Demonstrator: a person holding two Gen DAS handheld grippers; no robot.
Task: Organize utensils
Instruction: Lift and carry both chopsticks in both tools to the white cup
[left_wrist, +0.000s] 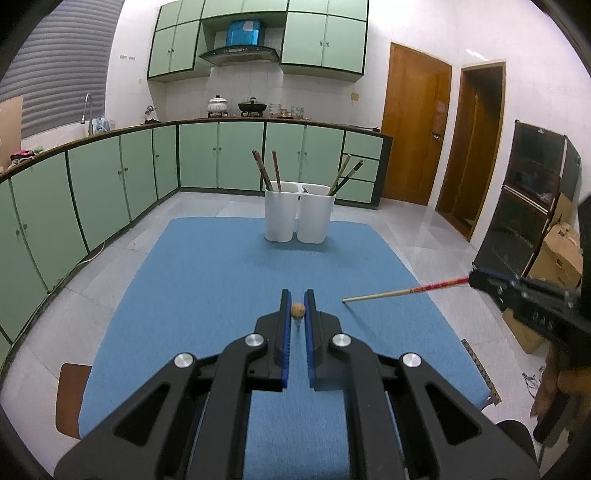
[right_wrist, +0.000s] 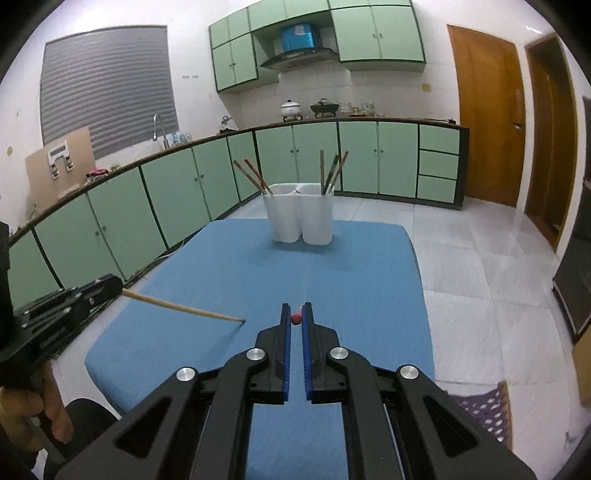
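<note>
A white two-compartment utensil holder (left_wrist: 298, 216) stands at the far end of the blue mat (left_wrist: 221, 280), with several chopsticks upright in it; it also shows in the right wrist view (right_wrist: 301, 218). My left gripper (left_wrist: 297, 308) is shut on a plain wooden chopstick (left_wrist: 297, 310), seen end-on; its full length shows in the right wrist view (right_wrist: 184, 307), tip pointing toward the mat's middle. My right gripper (right_wrist: 295, 317) is shut on a red-handled chopstick (right_wrist: 296, 319), seen end-on; in the left wrist view it (left_wrist: 406, 291) slants in from the right above the mat.
Green kitchen cabinets (left_wrist: 110, 192) run along the left and back. A black shelf unit (left_wrist: 528, 206) and cardboard boxes (left_wrist: 557, 258) stand to the right. Two wooden doors (right_wrist: 487, 110) are at the back right. A brown stool seat (left_wrist: 72, 398) is beside the mat's near left corner.
</note>
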